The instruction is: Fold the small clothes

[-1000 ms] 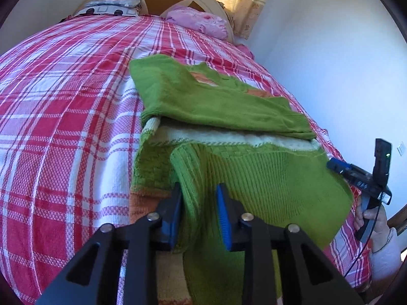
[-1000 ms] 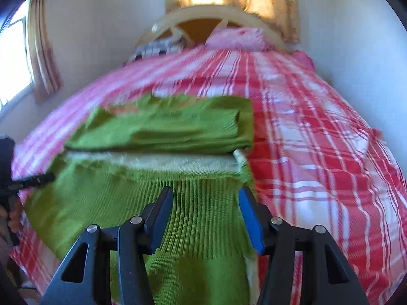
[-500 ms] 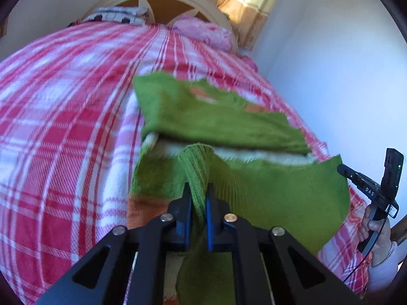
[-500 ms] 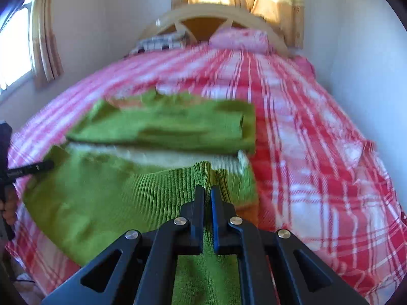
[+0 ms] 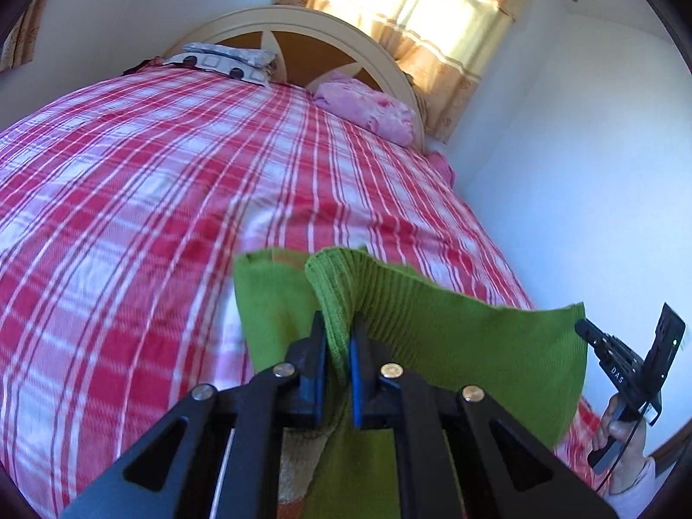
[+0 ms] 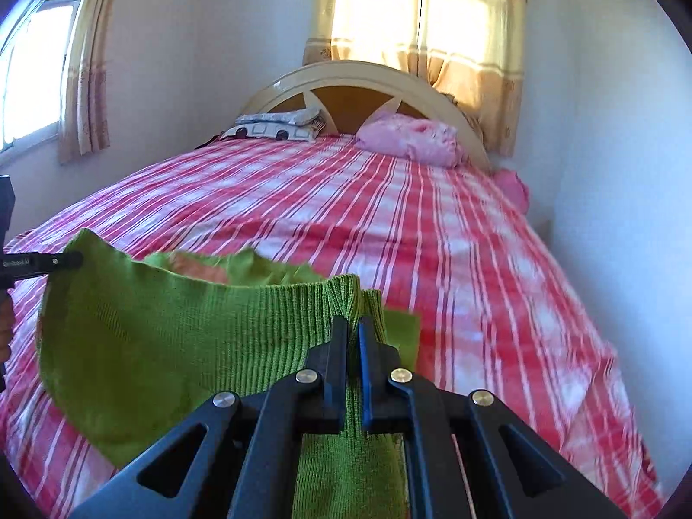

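Note:
A small green knit sweater [image 5: 454, 341] with a ribbed hem lies on a red plaid bed. My left gripper [image 5: 337, 341] is shut on one corner of the ribbed hem and holds it lifted. My right gripper [image 6: 352, 337] is shut on the other hem corner of the sweater [image 6: 173, 346]. The hem hangs stretched between both grippers above the bed and hides most of the sweater's folded upper part. The right gripper shows at the right edge of the left wrist view [image 5: 581, 328]. The left gripper shows at the left edge of the right wrist view [image 6: 75, 259].
The red plaid bedspread [image 5: 151, 216] covers the bed. A pink pillow [image 6: 411, 138] and a patterned pillow [image 6: 277, 127] lie by the headboard [image 6: 359, 78]. A white wall [image 6: 627, 216] runs along the bed's right side.
Both grippers closed on the hem corners, then lifted the hem up and forward toward the headboard. The folded upper part of the sweater is now mostly hidden behind it.

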Available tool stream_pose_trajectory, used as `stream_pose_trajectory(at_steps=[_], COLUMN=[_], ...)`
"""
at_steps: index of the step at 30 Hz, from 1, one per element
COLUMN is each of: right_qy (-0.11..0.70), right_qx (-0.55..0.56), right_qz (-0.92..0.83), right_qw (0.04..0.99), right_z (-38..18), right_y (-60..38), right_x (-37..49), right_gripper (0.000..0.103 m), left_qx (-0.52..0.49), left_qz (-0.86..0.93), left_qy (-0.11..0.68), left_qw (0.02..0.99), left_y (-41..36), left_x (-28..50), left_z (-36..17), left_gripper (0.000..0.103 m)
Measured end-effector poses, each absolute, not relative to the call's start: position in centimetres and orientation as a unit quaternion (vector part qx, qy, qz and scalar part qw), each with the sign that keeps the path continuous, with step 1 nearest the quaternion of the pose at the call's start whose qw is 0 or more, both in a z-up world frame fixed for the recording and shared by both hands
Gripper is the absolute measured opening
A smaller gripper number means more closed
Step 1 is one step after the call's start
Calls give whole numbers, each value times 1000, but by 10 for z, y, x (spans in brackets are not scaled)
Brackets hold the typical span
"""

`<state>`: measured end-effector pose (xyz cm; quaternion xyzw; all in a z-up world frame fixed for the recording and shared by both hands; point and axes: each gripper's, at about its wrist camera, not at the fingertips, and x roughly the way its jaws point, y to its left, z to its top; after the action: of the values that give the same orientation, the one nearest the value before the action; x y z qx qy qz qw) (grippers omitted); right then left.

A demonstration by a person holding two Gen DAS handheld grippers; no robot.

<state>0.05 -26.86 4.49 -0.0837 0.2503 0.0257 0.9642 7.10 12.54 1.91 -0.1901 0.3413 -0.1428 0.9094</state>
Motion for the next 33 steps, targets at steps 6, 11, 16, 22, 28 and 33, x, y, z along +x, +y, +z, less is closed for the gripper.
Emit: stream_pose_trajectory(at_steps=[6,11,16,22,28,33], right_qy=[230,250,288,325,383,371], right_qx=[-79,-81,-74,-39,-17,9], right_qz=[-5,-35,-31,-20,-13,-37], right_qw=[970,964,954,945,923,928], right_z=[55,26,-23,-55,-72,-52], right_y=[-269,-271,-279,-297,-303,-314], right_x=[61,111,147,165,187,175], right_gripper=[4,4,4,4,11,20], left_qx=[-204,-202,-198,-194,-211,-165], left_qz=[-114,-96,-65,-42,-37,-47], left_qy=[338,356,390,398,416,449], left_qw=[912,907,897,895,884,877], left_y=[124,110,101,101,106,101], left_x=[126,169,195,198,205,205], left_z=[20,-2,-49,-70,-79,-64], left_gripper=[9,9,9,12,20,25])
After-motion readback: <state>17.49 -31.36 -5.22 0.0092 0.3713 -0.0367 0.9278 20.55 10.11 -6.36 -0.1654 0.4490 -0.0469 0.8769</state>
